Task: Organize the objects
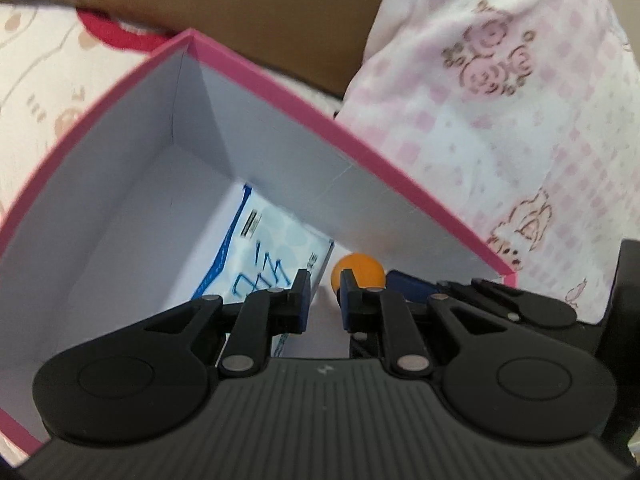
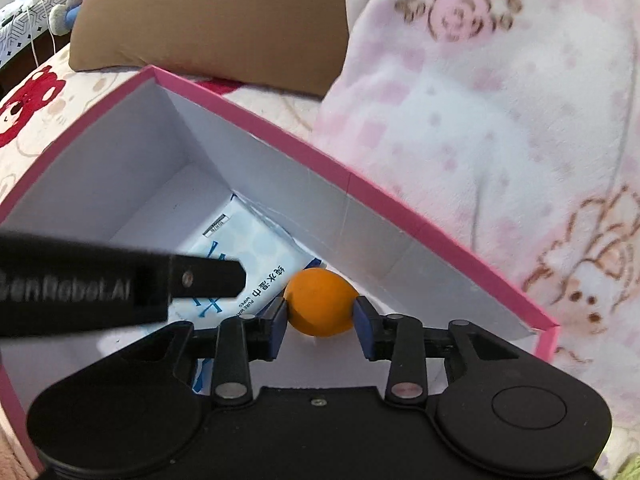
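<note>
A pink-rimmed box with white inner walls (image 1: 120, 200) (image 2: 100, 160) lies open on a bed. A blue-and-white pack of wet wipes (image 1: 272, 240) (image 2: 248, 248) lies flat on its floor. Beside the pack, close to the right wall, is an orange ball (image 1: 360, 266) (image 2: 320, 300). My right gripper (image 2: 320, 308) reaches into the box, and its blue pads touch the ball on both sides. My left gripper (image 1: 324, 284) hangs over the box just left of the ball, its jaws drawn together with nothing between them. Its black body (image 2: 200, 276) crosses the right wrist view.
A pink-and-white patterned blanket (image 1: 500, 100) (image 2: 480, 120) is heaped against the box's right side. A brown cushion (image 1: 260, 8) (image 2: 220, 20) lies behind the box. The sheet (image 2: 32, 100) has red bear prints. Cables and a plush toy (image 2: 60, 4) are at the far left.
</note>
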The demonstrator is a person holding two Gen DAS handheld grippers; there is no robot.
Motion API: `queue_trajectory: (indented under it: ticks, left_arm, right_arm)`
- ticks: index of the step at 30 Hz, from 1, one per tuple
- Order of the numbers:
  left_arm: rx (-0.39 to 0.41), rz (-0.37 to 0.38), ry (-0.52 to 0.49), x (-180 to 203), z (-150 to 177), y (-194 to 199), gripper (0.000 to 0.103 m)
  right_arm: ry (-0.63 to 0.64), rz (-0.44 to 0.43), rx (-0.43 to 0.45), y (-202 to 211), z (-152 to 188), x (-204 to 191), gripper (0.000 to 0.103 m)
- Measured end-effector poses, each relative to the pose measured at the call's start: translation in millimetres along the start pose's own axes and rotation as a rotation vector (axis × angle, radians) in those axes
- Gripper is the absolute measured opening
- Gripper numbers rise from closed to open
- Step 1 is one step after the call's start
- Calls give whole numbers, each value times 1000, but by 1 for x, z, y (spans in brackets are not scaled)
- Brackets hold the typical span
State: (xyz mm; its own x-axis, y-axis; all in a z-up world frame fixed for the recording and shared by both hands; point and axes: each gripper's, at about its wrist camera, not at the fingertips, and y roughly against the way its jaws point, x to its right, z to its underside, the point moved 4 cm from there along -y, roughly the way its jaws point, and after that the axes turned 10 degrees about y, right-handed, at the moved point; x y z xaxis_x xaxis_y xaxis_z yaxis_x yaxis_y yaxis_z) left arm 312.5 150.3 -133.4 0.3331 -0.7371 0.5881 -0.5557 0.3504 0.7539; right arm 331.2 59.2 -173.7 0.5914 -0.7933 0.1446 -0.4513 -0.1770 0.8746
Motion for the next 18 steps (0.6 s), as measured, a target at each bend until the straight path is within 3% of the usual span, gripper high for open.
queue_trajectory:
  ticks: [7,10,11,18]
  left_arm:
    - [-24,-25,4,-3,3,-9,13]
    - [-24,-24,2,-4,3,-8,13]
    - [-25,-23,4,-4,3,-8,13]
    - [-31,-12,10,-6,5,-3,21]
  right_arm:
    - [82,7,-27,-7,1,-7,42]
    - [120,8,-18,-6,0,-9,52]
    - [113,8,-13,-4,0,-8,58]
    - [57,-16,0,28,19,-11,58]
